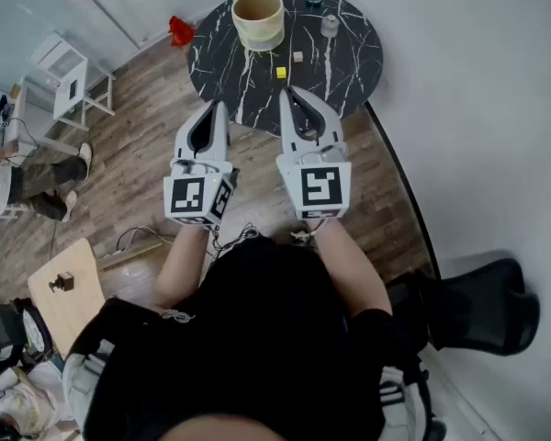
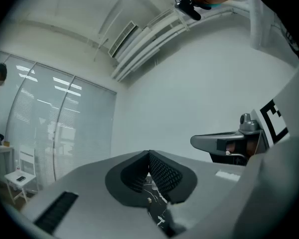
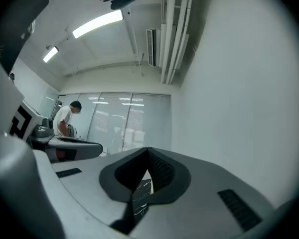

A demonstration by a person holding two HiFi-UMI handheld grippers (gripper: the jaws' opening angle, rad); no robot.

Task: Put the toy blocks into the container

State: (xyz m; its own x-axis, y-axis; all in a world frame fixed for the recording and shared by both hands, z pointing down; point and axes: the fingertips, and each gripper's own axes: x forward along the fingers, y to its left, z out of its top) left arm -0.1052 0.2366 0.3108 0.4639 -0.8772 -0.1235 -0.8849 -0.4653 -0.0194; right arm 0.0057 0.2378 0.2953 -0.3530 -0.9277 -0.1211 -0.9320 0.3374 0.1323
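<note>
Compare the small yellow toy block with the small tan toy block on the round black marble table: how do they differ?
Colour: the yellow toy block is bright yellow, the tan toy block pale brown. Place: the yellow toy block lies nearer the person, the tan toy block farther back and to its right. Both are small, apart, on the black marble table, outside the cream round container.

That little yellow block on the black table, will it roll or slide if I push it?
The yellow block looks cube-shaped with flat faces, so it probably won't roll. It is tiny beside the container, so likely light, and a nudge may slide it across the table, whose marbled top looks smooth.
</note>
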